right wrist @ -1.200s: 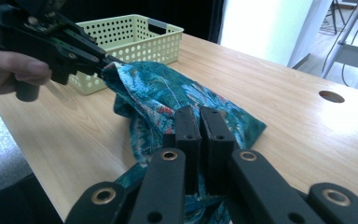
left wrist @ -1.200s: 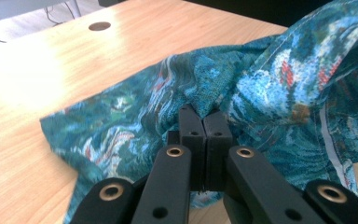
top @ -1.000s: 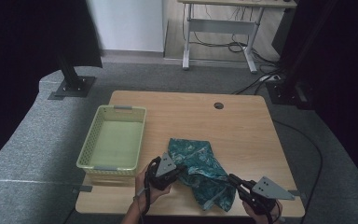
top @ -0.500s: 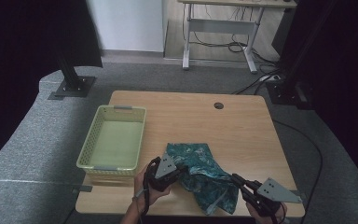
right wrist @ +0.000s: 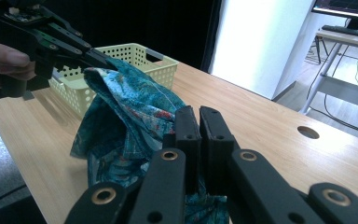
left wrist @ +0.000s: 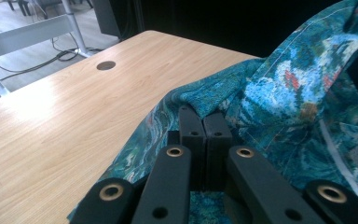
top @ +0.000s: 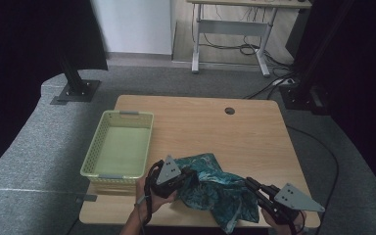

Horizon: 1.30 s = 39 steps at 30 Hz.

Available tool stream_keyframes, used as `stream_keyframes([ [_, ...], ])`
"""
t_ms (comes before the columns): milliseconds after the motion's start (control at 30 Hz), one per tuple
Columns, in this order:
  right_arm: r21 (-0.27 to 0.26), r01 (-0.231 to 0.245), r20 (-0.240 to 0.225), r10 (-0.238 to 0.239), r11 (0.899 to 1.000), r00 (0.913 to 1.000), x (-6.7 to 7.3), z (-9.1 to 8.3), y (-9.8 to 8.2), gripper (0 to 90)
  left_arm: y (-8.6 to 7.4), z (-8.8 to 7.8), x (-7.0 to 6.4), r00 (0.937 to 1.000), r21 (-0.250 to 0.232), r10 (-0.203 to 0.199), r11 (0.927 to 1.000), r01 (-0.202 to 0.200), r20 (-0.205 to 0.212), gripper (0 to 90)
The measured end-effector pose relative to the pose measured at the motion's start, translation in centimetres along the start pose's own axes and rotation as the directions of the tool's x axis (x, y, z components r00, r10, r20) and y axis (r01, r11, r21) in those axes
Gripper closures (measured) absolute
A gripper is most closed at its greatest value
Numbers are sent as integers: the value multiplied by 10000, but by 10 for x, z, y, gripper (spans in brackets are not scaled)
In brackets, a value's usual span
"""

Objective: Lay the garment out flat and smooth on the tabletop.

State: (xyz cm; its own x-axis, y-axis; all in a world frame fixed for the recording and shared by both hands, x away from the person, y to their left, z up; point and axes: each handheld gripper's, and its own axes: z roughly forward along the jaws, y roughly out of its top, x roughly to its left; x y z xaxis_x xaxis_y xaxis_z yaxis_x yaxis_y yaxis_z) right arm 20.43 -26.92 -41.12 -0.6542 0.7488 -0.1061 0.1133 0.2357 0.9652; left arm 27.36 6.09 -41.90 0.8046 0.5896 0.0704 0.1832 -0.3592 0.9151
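Both tongs are being kept clamped on the teal patterned cloth (top: 215, 188): the left gripper (top: 188, 177) is pinching an edge near the basket, the right gripper (top: 252, 188) a fold at the near right, jaws pressed together on fabric in both gripper views. The cloth is being held up between them, bunched, with part of it resting on the table's near edge. For a clean lift, the two grips are best raised evenly and drawn apart so the fabric is spread, not dragged. The wooden table (top: 200, 122) is bearing a pale green basket (top: 98, 152) just left of the cloth. Beyond, grey carpet (top: 39, 132) and a white desk frame (top: 230, 29) are standing.
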Motion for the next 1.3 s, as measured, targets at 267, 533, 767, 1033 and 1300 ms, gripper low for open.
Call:
stream_keyframes([
  [267, -594, 557, 178, -547, 9967, 9983, 0, -15, 38, 856, 43, -31, -1, 9984, -861, 562, 9947, -565, -66, 892],
  [533, -1140, 820, 630, -751, 9901, 9952, -12, -10, 86, 856, 66, -34, 10, 9984, -1048, 480, 9932, -510, -310, 891],
  [767, 177, -15, 542, 5, 9998, 9985, -24, 38, 40, 856, 15, 3, 25, 9983, 280, -548, 9981, 554, -216, 887],
  [1033, 1045, -548, 502, 497, 9930, 9975, -29, 66, 1, 855, -16, 29, 30, 9925, 1010, -1225, 9874, 1222, -25, 881],
  [1300, 1294, -682, 587, 610, 9892, 9964, -34, 72, -8, 855, -16, 43, 32, 9936, 1356, -1128, 9845, 1109, 69, 864],
])
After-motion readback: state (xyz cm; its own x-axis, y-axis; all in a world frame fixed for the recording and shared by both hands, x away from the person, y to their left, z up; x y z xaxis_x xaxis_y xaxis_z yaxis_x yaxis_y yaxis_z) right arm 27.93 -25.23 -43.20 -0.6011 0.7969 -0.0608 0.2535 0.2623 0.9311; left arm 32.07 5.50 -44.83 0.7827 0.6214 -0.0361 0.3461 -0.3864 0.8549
